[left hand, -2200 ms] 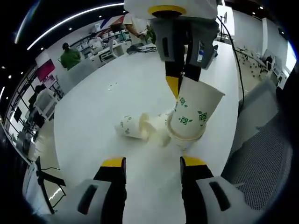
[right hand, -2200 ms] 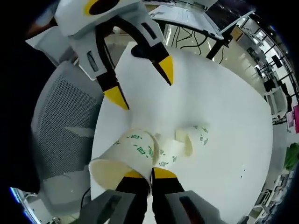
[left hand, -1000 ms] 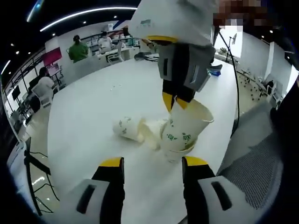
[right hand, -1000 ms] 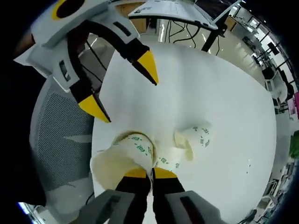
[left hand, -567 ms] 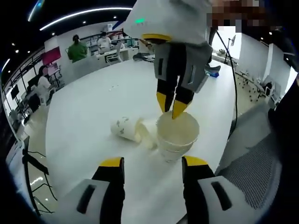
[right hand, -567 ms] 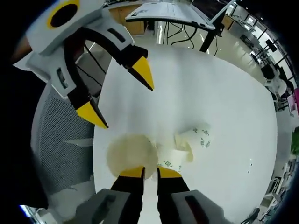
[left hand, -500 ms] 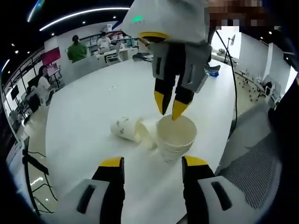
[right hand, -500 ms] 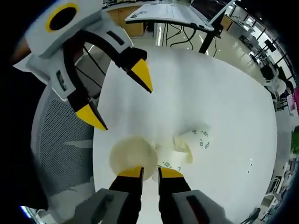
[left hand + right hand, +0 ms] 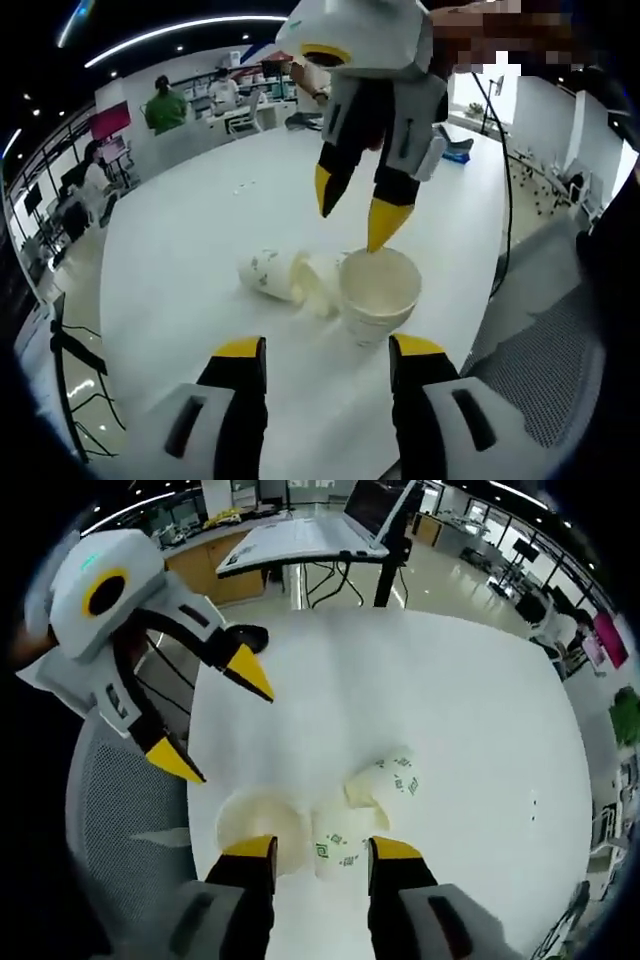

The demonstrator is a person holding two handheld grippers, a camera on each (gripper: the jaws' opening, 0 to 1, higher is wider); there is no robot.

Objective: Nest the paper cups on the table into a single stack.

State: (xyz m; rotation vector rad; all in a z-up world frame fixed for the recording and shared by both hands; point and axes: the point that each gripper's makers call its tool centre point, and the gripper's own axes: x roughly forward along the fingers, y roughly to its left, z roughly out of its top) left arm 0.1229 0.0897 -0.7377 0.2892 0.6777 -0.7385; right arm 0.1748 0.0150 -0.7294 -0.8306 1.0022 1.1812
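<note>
A nested stack of white paper cups (image 9: 378, 296) with green print stands upright on the white table (image 9: 190, 230). Two more cups lie on their sides just left of it, one (image 9: 264, 274) farther out and one (image 9: 320, 280) against the stack. My right gripper (image 9: 354, 206) hangs open just above the stack's rim, holding nothing. My left gripper (image 9: 327, 348) is open and low in front of the cups. In the right gripper view the stack (image 9: 256, 828) sits by the right gripper (image 9: 322, 850), beside a lying cup (image 9: 340, 846) and another (image 9: 386, 778). The left gripper (image 9: 212, 717) is open there.
A grey mesh chair (image 9: 115, 810) stands at the table's edge beside the stack, also seen as the mesh chair (image 9: 565, 340). A black cable (image 9: 508, 170) runs along that edge. Desks and people (image 9: 168, 108) lie beyond the table's far side.
My right gripper set the cup it held into the upright cup, opened, and lifted off the rim. The left gripper stayed open and nearly still.
</note>
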